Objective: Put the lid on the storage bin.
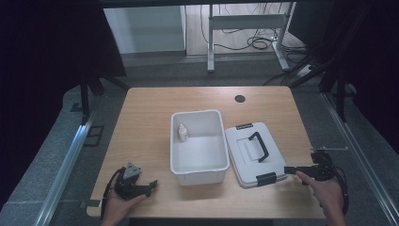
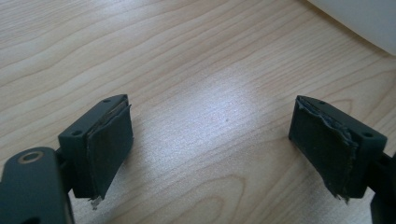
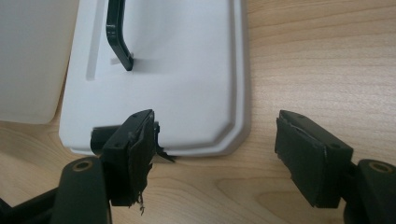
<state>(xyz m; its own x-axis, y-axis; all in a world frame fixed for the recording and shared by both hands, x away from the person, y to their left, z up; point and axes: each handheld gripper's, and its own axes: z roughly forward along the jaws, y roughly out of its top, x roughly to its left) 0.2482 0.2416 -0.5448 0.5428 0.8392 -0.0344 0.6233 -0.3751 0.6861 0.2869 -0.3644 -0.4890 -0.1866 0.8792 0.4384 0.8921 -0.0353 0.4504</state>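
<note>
Both hand-held grippers are spread wide with nothing between the jaws: left hand-held gripper (image 1: 151,184) low over bare desk (image 1: 146,127), right hand-held gripper (image 1: 288,170) just beside the lid's near corner. Lid (image 1: 254,155) lies flat right of the open white bin (image 1: 197,147), long axis running away from me, black handle (image 1: 259,146) along it. Small bottle (image 1: 182,133) stands inside the bin.
</note>
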